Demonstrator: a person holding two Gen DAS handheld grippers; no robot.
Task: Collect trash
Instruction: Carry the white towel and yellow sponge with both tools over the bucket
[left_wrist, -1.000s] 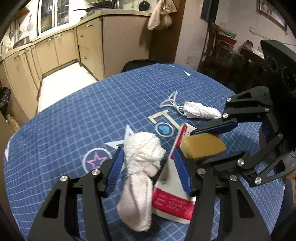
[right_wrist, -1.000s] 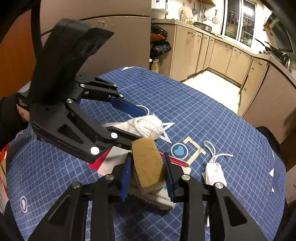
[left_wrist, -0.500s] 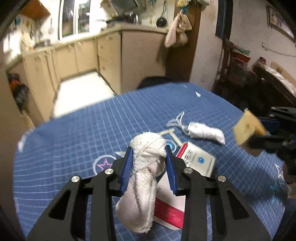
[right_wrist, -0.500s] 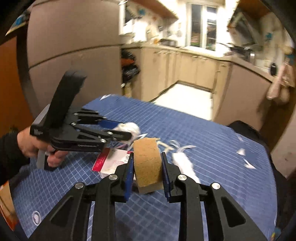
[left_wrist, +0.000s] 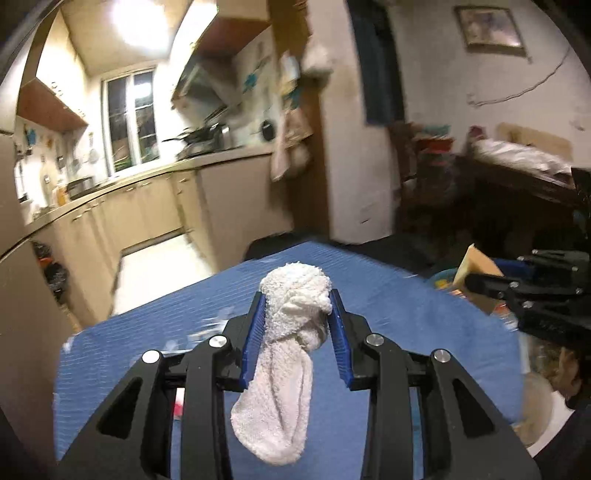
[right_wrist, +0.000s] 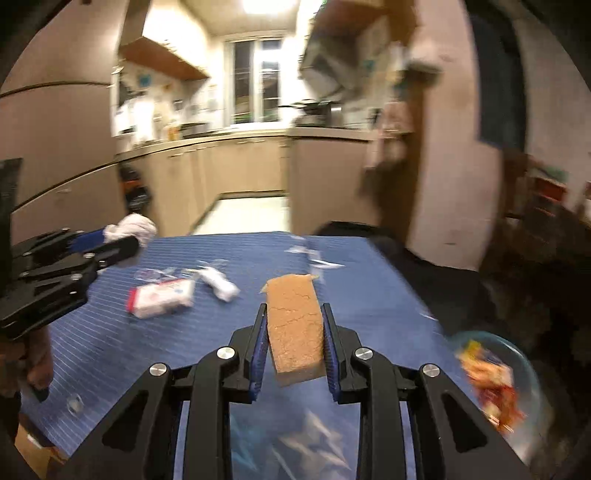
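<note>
Left gripper (left_wrist: 297, 308): pinching a white rolled cloth (left_wrist: 286, 354), lifted above the blue table (left_wrist: 406, 321).
Right gripper (right_wrist: 294, 334): clamped on a tan sponge (right_wrist: 295, 328).
Bin (right_wrist: 524, 362): low right, holding wrappers.
Advice: carry both over it, release singly.
Left behind: packet (right_wrist: 160, 297).

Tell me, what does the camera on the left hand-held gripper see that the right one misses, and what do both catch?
Only the left wrist view shows the framed picture on the wall and the towel's tail hanging below the pads.

Only the right wrist view shows the red and white packet and a small white bundle lying on the table, plus a bowl of colourful wrappers at the right.

Both show the blue tablecloth, the left hand-held gripper shut on the white towel, the right hand-held gripper shut on the brown sponge, and the kitchen window.
</note>
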